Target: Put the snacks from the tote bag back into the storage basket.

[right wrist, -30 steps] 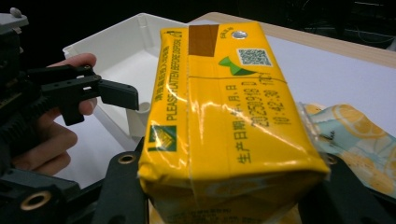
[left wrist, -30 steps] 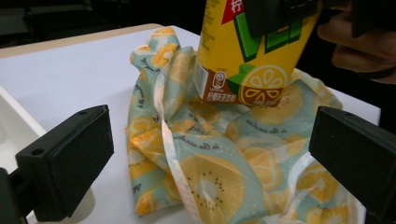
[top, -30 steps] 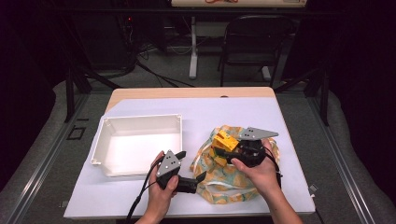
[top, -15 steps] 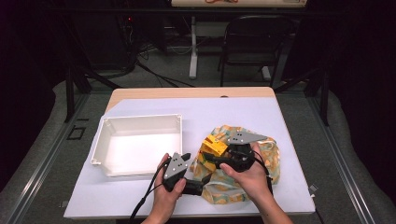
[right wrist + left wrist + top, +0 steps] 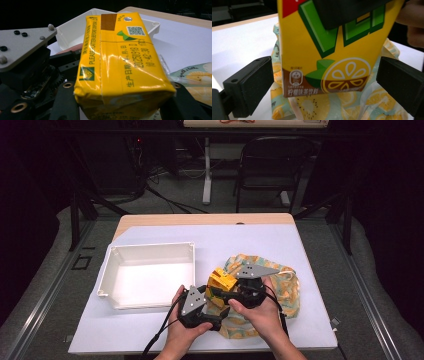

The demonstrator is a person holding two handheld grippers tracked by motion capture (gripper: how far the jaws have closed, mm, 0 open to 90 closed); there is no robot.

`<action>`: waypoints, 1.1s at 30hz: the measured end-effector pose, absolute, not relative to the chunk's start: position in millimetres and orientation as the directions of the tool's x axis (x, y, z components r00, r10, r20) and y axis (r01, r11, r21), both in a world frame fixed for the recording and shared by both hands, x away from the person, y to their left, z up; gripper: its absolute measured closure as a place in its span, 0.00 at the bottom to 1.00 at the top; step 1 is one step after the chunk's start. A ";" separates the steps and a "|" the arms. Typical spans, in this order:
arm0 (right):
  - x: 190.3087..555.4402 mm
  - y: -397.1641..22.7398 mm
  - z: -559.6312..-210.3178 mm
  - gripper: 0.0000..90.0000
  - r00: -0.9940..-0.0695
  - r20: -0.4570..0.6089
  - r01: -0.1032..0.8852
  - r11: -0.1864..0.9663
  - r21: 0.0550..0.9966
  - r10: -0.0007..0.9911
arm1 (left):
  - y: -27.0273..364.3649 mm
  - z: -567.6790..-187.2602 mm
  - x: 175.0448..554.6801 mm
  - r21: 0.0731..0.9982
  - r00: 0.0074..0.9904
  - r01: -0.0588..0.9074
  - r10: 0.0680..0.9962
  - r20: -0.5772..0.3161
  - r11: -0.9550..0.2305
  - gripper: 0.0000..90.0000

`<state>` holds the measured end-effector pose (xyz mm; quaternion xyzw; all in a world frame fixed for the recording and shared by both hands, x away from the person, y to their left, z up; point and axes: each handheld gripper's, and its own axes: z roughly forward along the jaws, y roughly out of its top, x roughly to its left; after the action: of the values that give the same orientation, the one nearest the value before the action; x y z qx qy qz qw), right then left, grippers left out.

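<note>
Your right gripper (image 5: 223, 292) clamps the yellow lemon-tea carton (image 5: 221, 281), long axis toward 11 o'clock, above the fruit-print cloth (image 5: 280, 285); your left gripper (image 5: 324, 75), jaws wide, straddles it untouched.

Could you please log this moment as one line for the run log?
right hand-held gripper: shut on yellow drink carton | left hand-held gripper: open, jaws either side of carton | fruit-print bag: on table | white tray: empty

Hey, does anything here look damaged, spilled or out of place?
No spill or tear shows. The yellow drink carton is gripped in the right claw, with only its plastic wrap crinkled. The fruit-print cloth bag lies rumpled on the table beside the empty white bin.
</note>
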<state>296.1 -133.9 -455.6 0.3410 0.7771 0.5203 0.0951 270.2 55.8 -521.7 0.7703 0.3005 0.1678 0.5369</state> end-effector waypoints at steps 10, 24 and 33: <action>291.5 -125.2 -458.4 0.57 -0.752 0.203 0.430 0.233 0.872 0.627 | 53.8 -520.2 268.8 0.930 0.706 0.294 0.706 -0.055 -0.222 0.17; 287.8 -116.2 -463.0 0.56 -0.743 0.200 0.437 0.238 0.867 0.638 | 53.8 -521.6 267.2 0.930 0.699 0.290 0.714 -0.045 -0.225 0.25; 287.4 -115.7 -462.8 0.54 -0.746 0.192 0.427 0.237 0.873 0.638 | 54.5 -521.5 264.7 0.933 0.688 0.296 0.723 -0.062 -0.203 0.31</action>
<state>287.4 -115.7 -462.8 0.3412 0.7798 0.5148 0.1024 264.7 54.5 -521.5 0.7491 0.3401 0.2004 0.5320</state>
